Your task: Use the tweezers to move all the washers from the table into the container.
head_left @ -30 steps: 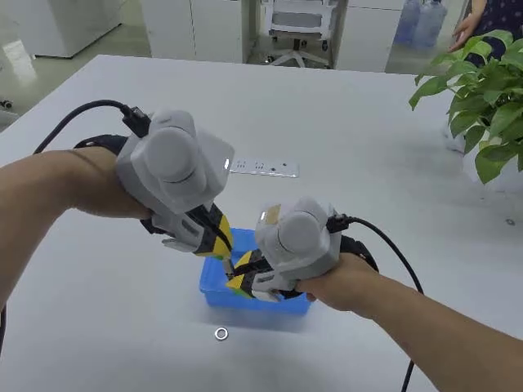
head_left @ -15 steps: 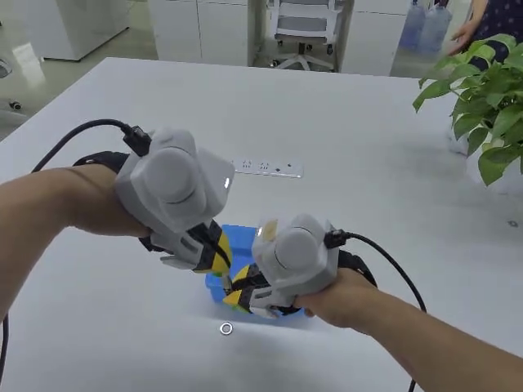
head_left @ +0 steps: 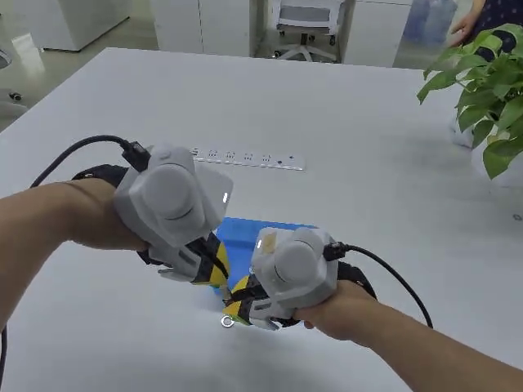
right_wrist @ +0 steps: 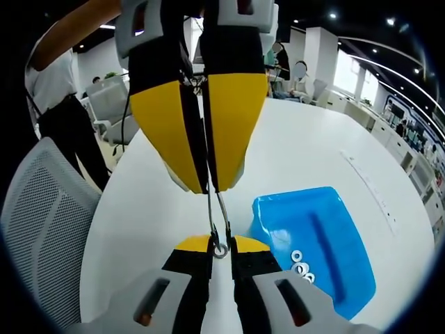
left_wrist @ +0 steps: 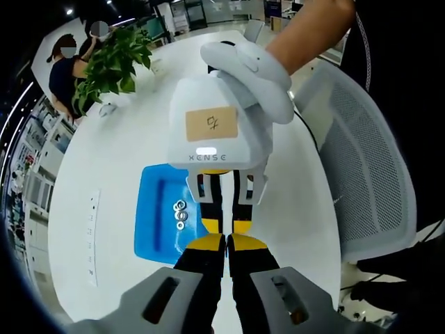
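While the left claw (left_wrist: pixel 226 240) was clamped on the tweezers (right_wrist: pixel 215 216), their tips straddled a washer (right_wrist: pixel 220 249) on the desk (right_wrist: pixel 139 229), beside the blue container (right_wrist: pixel 327 229). The right claw (left_wrist: pixel 226 224) was drawn nearly together around those tips; whether it pressed them I couldn't tell. Several more washers (right_wrist: pixel 300 264) lay inside the container.

Bright and even from ceiling lamps (right_wrist: pixel 332 14); soft shadows on the white table (head_left: pixel 343 122); strongly bent toward round edges.
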